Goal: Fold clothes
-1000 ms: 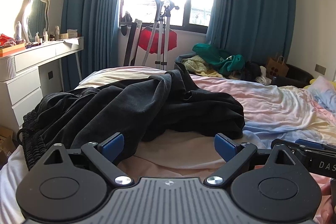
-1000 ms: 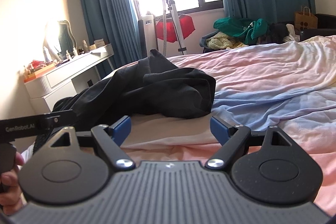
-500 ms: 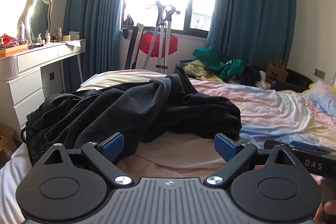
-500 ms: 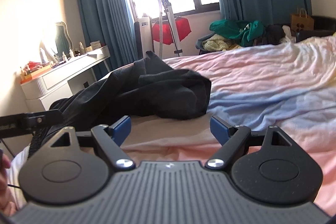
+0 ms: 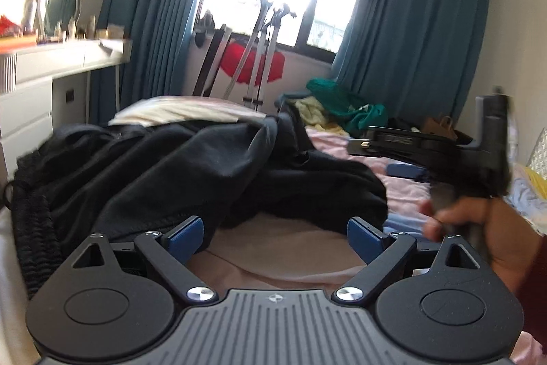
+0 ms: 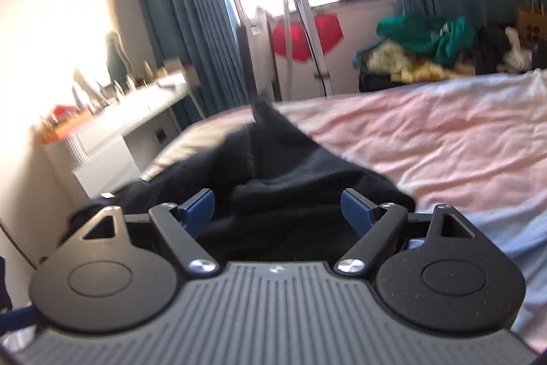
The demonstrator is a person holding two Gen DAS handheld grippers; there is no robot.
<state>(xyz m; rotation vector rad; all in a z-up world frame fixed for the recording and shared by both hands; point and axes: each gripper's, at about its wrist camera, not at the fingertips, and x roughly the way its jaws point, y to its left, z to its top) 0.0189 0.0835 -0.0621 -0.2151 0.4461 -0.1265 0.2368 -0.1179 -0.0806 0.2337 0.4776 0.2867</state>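
A crumpled black garment (image 5: 205,166) lies across the pink and blue bed sheet (image 5: 290,248), its ribbed hem at the left. My left gripper (image 5: 275,230) hovers low at its near edge. Its jaws stand wide and are closing slightly, with only sheet and the garment's fringe between them and nothing pinched. My right gripper (image 6: 278,207) is open just above the black garment (image 6: 290,166), with the dark folds below its blue pads. A hand (image 5: 478,228) carries it at the right of the left wrist view.
A white dresser (image 5: 34,84) with a mirror stands left of the bed. A stand with a red cloth (image 5: 253,64) is under the window. Piled clothes (image 5: 342,112) and a paper bag (image 6: 530,19) sit beyond the far side. The pink sheet (image 6: 444,142) spreads to the right.
My right gripper has swept forward over the black garment, so its hand now shows high at the right of the left wrist view. The left gripper has edged a little closer and lower.
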